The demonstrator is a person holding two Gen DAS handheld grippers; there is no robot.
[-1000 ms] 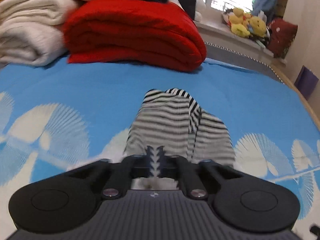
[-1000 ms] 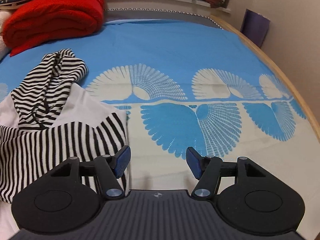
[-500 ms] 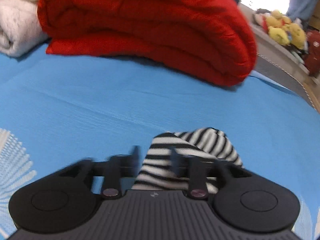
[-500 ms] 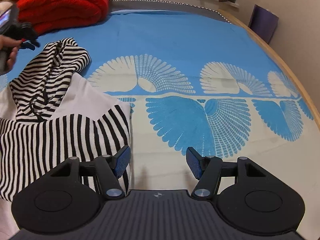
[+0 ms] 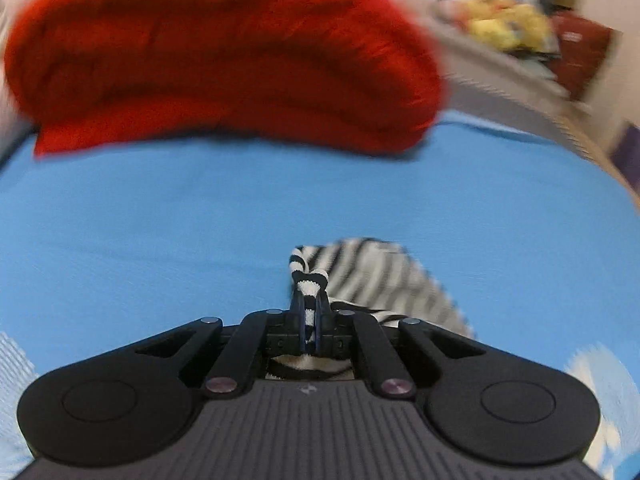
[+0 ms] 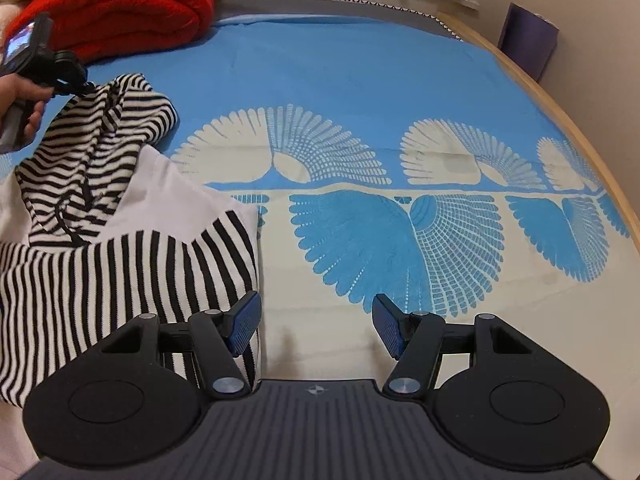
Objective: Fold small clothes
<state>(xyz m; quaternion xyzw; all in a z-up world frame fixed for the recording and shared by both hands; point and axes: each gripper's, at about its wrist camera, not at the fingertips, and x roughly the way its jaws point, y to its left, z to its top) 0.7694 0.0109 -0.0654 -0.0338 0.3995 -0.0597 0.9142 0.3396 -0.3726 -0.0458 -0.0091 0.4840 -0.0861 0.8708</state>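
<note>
A small black-and-white striped top with a plain white panel lies on the blue patterned bed sheet at the left of the right wrist view. My left gripper is shut on the far striped end of the top; it also shows in the right wrist view at that end. My right gripper is open and empty, low over the sheet just right of the top's near edge.
A folded red blanket lies close ahead of the left gripper, also at the far left in the right wrist view. Stuffed toys sit on a ledge beyond. The bed's wooden edge runs along the right.
My left gripper moved forward to the far end of the striped top, opened, then shut on it. My right gripper stayed open and shifted only slightly.
</note>
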